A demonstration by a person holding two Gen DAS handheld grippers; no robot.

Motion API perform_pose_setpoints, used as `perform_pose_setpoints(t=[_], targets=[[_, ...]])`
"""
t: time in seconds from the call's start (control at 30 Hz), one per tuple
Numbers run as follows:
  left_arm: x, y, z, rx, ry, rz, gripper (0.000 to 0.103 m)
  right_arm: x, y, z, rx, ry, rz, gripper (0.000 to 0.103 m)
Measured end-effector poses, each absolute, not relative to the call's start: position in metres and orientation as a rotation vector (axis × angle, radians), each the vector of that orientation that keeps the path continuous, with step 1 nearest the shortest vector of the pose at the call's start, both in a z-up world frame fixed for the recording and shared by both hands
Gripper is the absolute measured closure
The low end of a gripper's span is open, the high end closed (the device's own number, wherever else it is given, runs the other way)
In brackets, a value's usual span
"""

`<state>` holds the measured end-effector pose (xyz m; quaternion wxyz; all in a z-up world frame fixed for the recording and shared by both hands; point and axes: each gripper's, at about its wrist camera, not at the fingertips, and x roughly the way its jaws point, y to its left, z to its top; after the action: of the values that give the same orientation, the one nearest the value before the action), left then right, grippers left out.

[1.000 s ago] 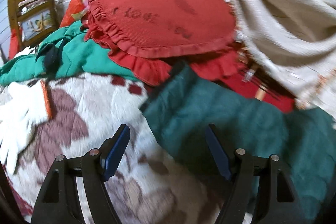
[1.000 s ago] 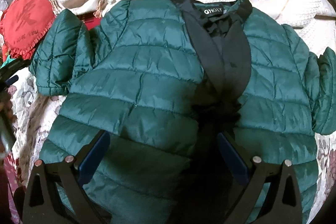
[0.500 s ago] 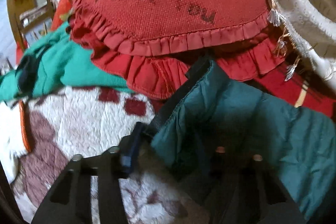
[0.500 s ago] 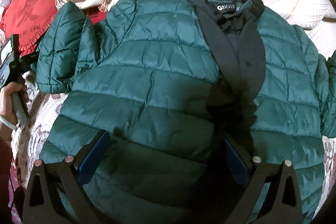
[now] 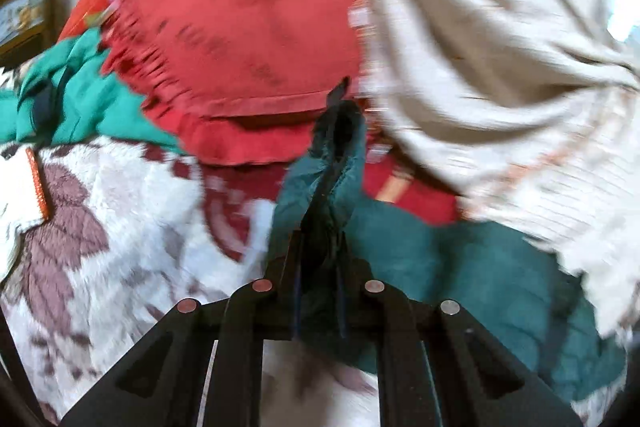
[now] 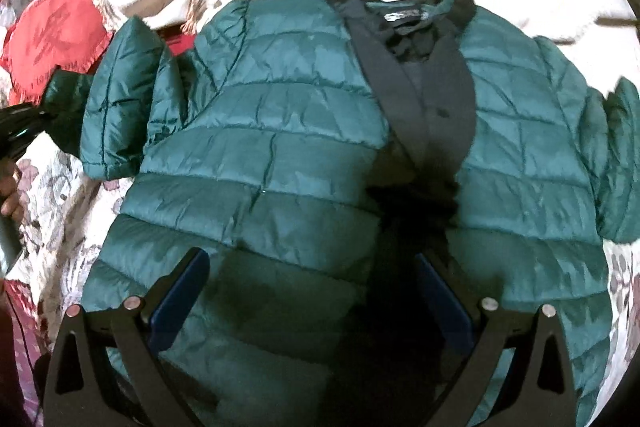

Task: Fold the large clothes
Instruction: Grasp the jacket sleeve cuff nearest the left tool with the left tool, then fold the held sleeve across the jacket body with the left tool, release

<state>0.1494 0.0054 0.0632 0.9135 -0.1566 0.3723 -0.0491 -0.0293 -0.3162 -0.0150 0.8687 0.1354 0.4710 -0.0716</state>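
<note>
Left gripper (image 5: pixel 318 255): a second ago its jaws stood wide over the sleeve end with nothing between them; half a second ago they were closing around the cuff. Now they are clamped on the sleeve (image 5: pixel 332 163), which bunches up between the pads and stands out ahead of the fingertips. The left view has also tilted and blurred — the hand is lifting with the cloth in its grip. Judgement: the pick is made, so the first fold, sleeve across the body, can start.

Jacket (image 6: pixel 280 155): dark green, quilted, lying face up on the flowered bedspread (image 6: pixel 60 203), collar away from the right gripper (image 6: pixel 316 291), black front band running down the middle. The other sleeve lies off to the far right of the right gripper, untouched.

Right gripper: jaws spread wide, nothing between them, hanging above the lower front of the jacket — no change over the last second.

Pose: left gripper points forward and down, toward the red cushion (image 5: pixel 240 19) and the cream blanket (image 5: pixel 500 39) beyond the sleeve. In the right view it shows at the left edge, its tip on the cuff, with the person's hand (image 6: pixel 10 195) below it. Right gripper points steeply down at the jacket.
</note>
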Motion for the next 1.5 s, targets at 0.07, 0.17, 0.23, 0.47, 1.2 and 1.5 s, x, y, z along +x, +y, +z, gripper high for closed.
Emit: perform_pose_setpoints(t=[0.07, 0.17, 0.23, 0.47, 1.2, 1.5], targets=[[0.128, -0.019, 0.081, -0.29, 0.745, -0.161, 0.103, -0.038, -0.32, -0.013, 0.303, 0.982, -0.157, 0.0], [0.105, -0.047, 0.1, -0.267, 0.728, -0.225, 0.103, -0.049, -0.326, -0.009, 0.319, 0.976, -0.165, 0.0], [0.089, -0.066, 0.113, -0.255, 0.717, -0.254, 0.103, -0.058, -0.33, -0.003, 0.315, 0.963, -0.178, 0.0], [0.045, -0.121, 0.131, -0.171, 0.711, -0.363, 0.103, -0.088, -0.353, 0.015, 0.295, 0.929, -0.228, 0.0], [0.006, -0.267, 0.115, -0.076, 0.795, -0.548, 0.103, -0.146, -0.431, 0.014, 0.448, 0.865, -0.343, 0.0], [0.007, -0.315, 0.085, -0.034, 0.85, -0.576, 0.103, -0.16, -0.46, 0.006, 0.476, 0.856, -0.393, 0.0]])
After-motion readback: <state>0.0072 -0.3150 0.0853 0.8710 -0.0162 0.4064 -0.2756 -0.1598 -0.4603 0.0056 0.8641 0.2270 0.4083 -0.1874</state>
